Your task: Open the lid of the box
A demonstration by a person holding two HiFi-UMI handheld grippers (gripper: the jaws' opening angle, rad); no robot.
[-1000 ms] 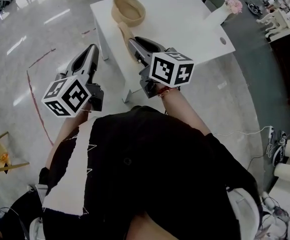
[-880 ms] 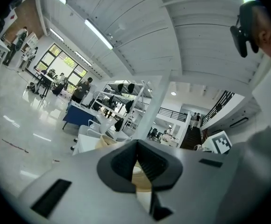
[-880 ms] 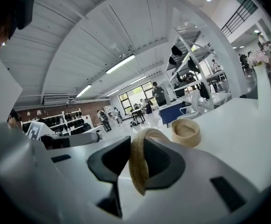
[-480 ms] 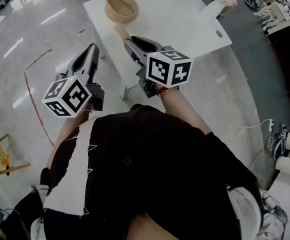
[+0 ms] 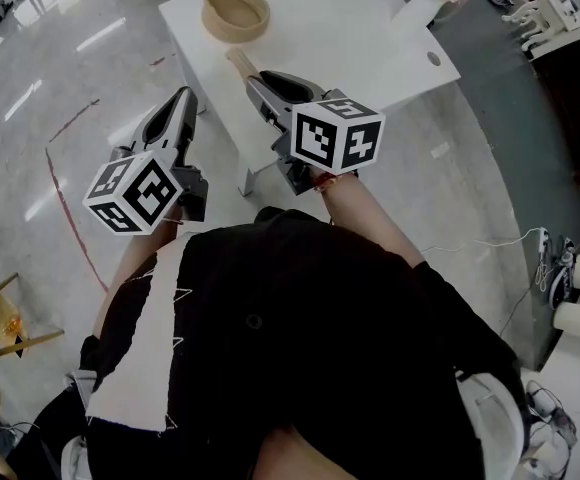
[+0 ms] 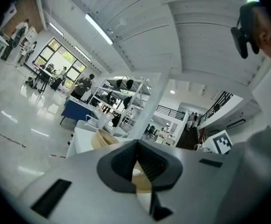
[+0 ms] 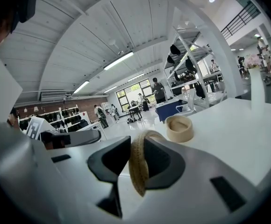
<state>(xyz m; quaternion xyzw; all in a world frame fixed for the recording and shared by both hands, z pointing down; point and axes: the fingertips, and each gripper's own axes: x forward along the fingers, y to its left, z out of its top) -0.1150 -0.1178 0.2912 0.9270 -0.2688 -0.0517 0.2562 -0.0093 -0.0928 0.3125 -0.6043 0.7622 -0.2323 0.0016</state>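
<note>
Right gripper [image 7: 136, 144]: jaws partway closed and clamped on the lid [image 7: 138, 171], a tan woven disc held edge-on. Its rim stands up between the pads and sticks out past the tips. In the head view, the right gripper [image 5: 257, 76] points toward the table's near edge and the lid [image 5: 240, 63] projects ahead of it.

Left gripper [image 6: 136, 146]: tips appear to meet with nothing pinched between them. A tan patch shows in the gap behind the pads; I can't identify it. In the head view, the left gripper [image 5: 178, 100] is over the floor, left of the table and apart from the right gripper.

Box [image 5: 235, 10]: round, tan, open-topped. It sits on the white table [image 5: 370, 38] near the far-left corner, well apart from both grippers. The right gripper view shows the box [image 7: 179, 128] upright with its inside exposed. A white vase [image 5: 422, 6] with pink flowers stands toward the table's other far corner.

Judgement: the lid is off, so the opening itself is done. What remains is parking the lid.

To do that well:
- Hold the clamp firm, since an edge-on grip on woven material could slip or twist.
- Bring the lid over bare tabletop beside the box, not over it.
- Roll the wrist so the disc lies nearly flat before it touches down.
- Release only once the lid rests on the surface.
- Stay clear of the vase side.

Left gripper not needed; leave it out of the path.
</note>
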